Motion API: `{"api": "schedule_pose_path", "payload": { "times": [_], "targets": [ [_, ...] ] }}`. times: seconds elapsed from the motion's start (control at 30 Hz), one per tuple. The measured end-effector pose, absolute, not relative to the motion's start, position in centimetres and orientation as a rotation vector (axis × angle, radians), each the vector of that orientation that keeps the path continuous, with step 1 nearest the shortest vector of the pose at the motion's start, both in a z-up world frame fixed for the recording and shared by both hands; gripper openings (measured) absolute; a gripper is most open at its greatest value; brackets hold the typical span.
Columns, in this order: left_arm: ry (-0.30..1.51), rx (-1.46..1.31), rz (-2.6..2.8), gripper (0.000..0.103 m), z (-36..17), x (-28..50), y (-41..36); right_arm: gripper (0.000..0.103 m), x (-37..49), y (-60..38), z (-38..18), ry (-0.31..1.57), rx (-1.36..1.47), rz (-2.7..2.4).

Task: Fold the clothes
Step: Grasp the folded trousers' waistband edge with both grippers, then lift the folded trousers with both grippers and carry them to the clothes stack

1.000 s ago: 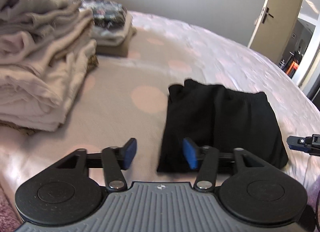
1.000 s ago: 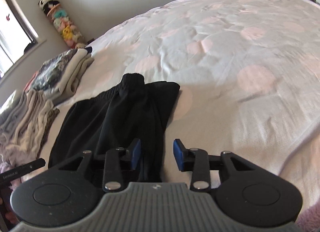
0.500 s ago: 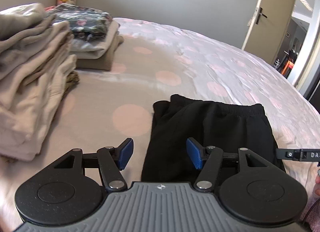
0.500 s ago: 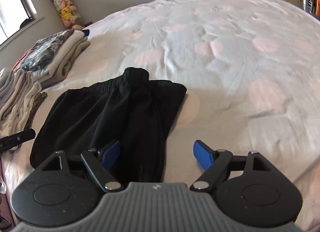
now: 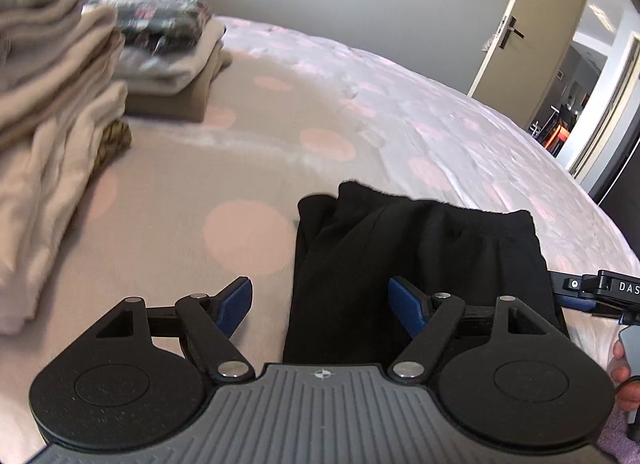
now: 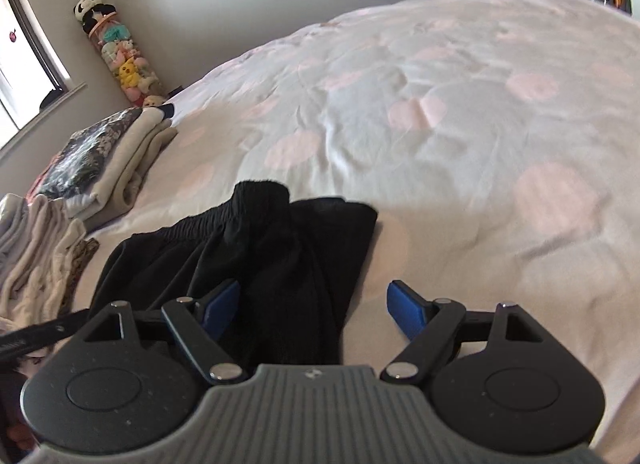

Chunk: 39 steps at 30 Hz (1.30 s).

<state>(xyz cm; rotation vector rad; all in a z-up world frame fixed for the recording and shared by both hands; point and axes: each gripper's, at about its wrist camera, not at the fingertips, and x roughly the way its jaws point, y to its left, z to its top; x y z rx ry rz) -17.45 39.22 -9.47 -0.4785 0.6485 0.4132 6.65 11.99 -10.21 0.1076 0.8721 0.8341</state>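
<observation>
A folded black garment (image 5: 420,260) lies flat on the bed, its elastic waistband (image 6: 224,219) towards the far side. My left gripper (image 5: 322,306) hovers over its near left corner; the jaws are opening and the cloth's left edge lies below the gap, untouched by the blue pads. My right gripper (image 6: 312,306) stands wide open over the garment's near right corner (image 6: 312,324), its left pad above the cloth and its right pad above the sheet. Nothing is held. The right gripper's finger (image 5: 592,290) shows at the left view's right edge.
A bed (image 6: 460,111) with a pale sheet dotted pink fills both views. A tall beige pile of folded clothes (image 5: 48,111) sits at the left, with a smaller pile topped by a dark patterned piece (image 5: 160,35) behind it. An open door (image 5: 528,27) is at the right.
Both grippers have opened wider and let go of the black garment, which stays flat on the bed. Both views have drawn nearer to its near edge.
</observation>
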Motion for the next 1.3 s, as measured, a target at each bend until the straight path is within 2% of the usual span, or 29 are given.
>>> {"api": "schedule_pose_path", "payload": {
  "times": [0.23,0.37,0.5,0.6,0.7,0.73,0.77,0.83,0.9,0.97,1.0,1.1,1.3],
  "targets": [
    [0.69,-0.478,0.358,0.074,-9.5,-14.4,40.7,0.083,7.8,13.1,-10.8,0.873,0.105,0.86],
    [0.74,-0.503,0.339,0.074,-10.2,-12.3,41.7,0.09,8.9,13.4,-11.4,0.893,0.121,0.845],
    [0.764,-0.508,0.323,0.074,-10.9,-11.1,42.0,0.092,9.5,14.0,-11.9,0.898,0.135,0.849],
    [0.772,-0.492,0.312,0.071,-11.3,-10.3,41.9,0.092,9.7,14.8,-12.0,0.881,0.119,0.86],
    [0.78,-0.456,0.31,0.064,-11.5,-9.7,41.5,0.089,9.9,15.6,-12.2,0.872,0.113,0.881],
    [0.778,-0.448,0.314,0.063,-11.5,-9.5,41.4,0.087,9.9,15.8,-12.2,0.869,0.111,0.89],
    [0.774,-0.442,0.319,0.06,-11.6,-9.4,41.2,0.082,9.8,16.1,-12.3,0.866,0.105,0.899],
    [0.766,-0.434,0.326,0.049,-11.6,-9.4,40.9,0.069,9.6,16.7,-12.4,0.859,0.086,0.926],
    [0.753,-0.448,0.331,0.039,-11.7,-9.5,40.9,0.052,9.3,17.1,-12.5,0.857,0.074,0.954],
    [0.736,-0.471,0.338,0.032,-11.8,-9.7,40.9,0.044,9.1,17.1,-12.6,0.852,0.074,0.967],
    [0.726,-0.483,0.344,0.025,-11.7,-9.8,40.9,0.038,9.1,17.0,-12.6,0.853,0.08,0.969],
    [0.706,-0.475,0.364,0.014,-11.1,-9.9,40.3,0.029,9.1,16.7,-12.3,0.854,0.099,0.975],
    [0.661,-0.398,0.4,0.009,-8.0,-10.8,38.8,0.02,7.8,16.5,-10.2,0.806,0.09,0.99]
  ]
}}
